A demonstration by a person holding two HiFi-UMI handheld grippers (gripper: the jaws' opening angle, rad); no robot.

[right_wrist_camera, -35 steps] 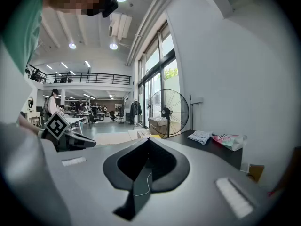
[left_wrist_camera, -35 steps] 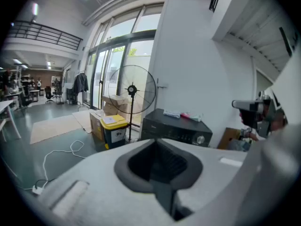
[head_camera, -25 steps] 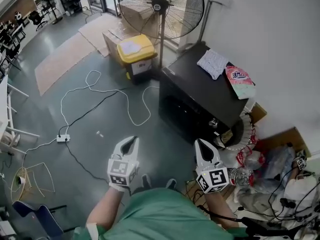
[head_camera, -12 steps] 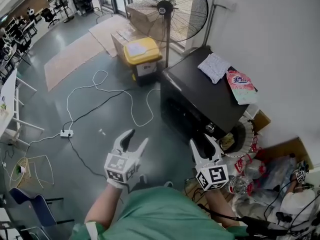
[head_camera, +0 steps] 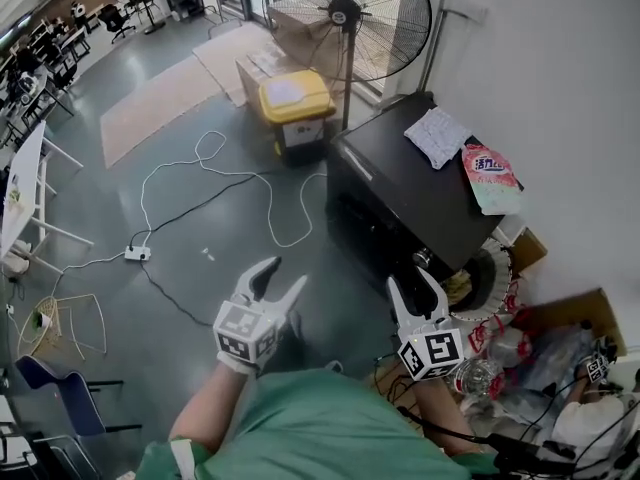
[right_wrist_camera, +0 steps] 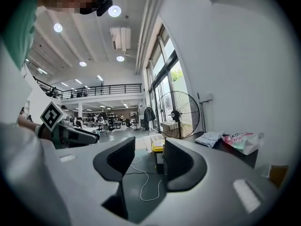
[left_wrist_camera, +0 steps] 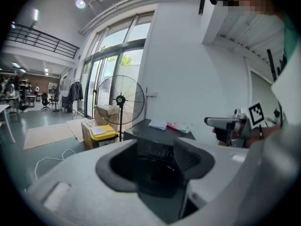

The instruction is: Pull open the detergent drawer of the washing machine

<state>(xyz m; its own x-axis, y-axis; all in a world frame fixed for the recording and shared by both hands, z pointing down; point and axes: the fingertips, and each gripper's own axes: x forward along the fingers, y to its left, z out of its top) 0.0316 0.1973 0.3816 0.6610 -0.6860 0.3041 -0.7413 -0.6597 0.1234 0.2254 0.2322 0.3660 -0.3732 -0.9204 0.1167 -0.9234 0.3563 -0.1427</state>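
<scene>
The black washing machine (head_camera: 410,193) stands against the white wall at the right, its front facing left; I cannot make out the detergent drawer on its front. My left gripper (head_camera: 280,278) hovers over the floor, to the left of the machine and short of it, jaws opening with nothing between them. In the left gripper view the washing machine (left_wrist_camera: 160,134) shows straight ahead past the jaws. My right gripper (head_camera: 412,286) is open and empty, just in front of the machine's near corner. The right gripper view looks past the machine's top (right_wrist_camera: 244,155) into the hall.
On the machine's top lie a white cloth (head_camera: 440,133) and a pink bag (head_camera: 492,178). A yellow-lidded bin (head_camera: 290,103) and a standing fan (head_camera: 345,13) are behind the machine. A white cable (head_camera: 230,183) and a power strip (head_camera: 137,254) lie on the floor. Clutter (head_camera: 540,358) fills the near right.
Both grippers went from shut to open. Both hands moved forward towards the washing machine, the left one also rising a little.
</scene>
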